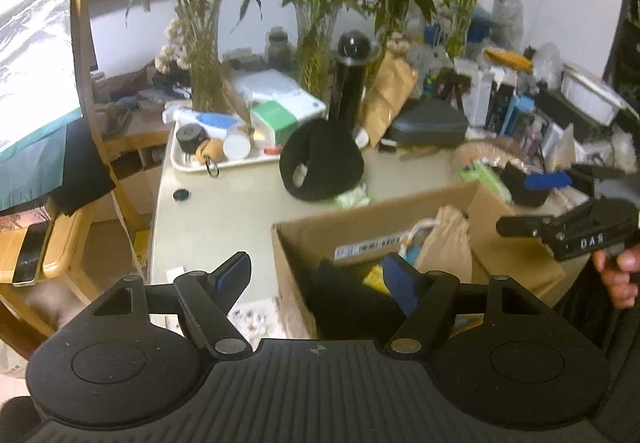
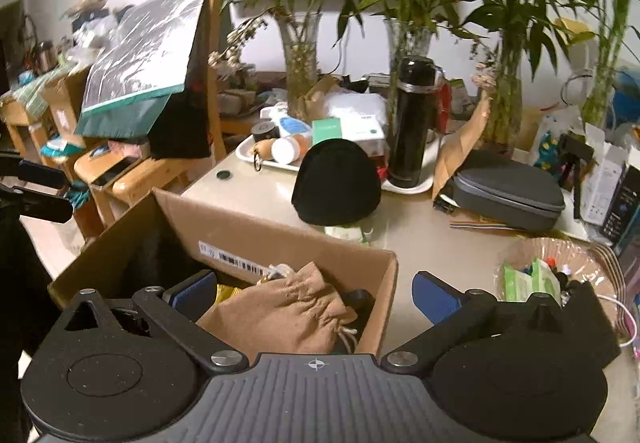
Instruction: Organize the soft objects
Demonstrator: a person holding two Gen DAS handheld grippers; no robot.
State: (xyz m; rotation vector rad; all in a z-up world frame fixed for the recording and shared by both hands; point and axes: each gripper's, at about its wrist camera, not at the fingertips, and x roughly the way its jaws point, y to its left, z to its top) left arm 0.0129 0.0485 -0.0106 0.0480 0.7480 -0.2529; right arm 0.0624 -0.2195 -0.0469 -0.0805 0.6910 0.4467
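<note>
An open cardboard box stands at the near edge of the desk. A tan drawstring pouch lies inside it on dark cloth and yellow items. My right gripper hovers open just above the pouch, with its blue pads wide apart and touching nothing. My left gripper is open over the box's left wall; one finger is outside and one is over the black cloth inside. A black knit hat rests on the desk behind the box. In the left wrist view, a hand holds the right gripper.
A white tray of small jars, a tall black flask, glass vases of bamboo and a grey zip case crowd the back of the desk. A woven basket of packets sits right. Wooden chairs stand left.
</note>
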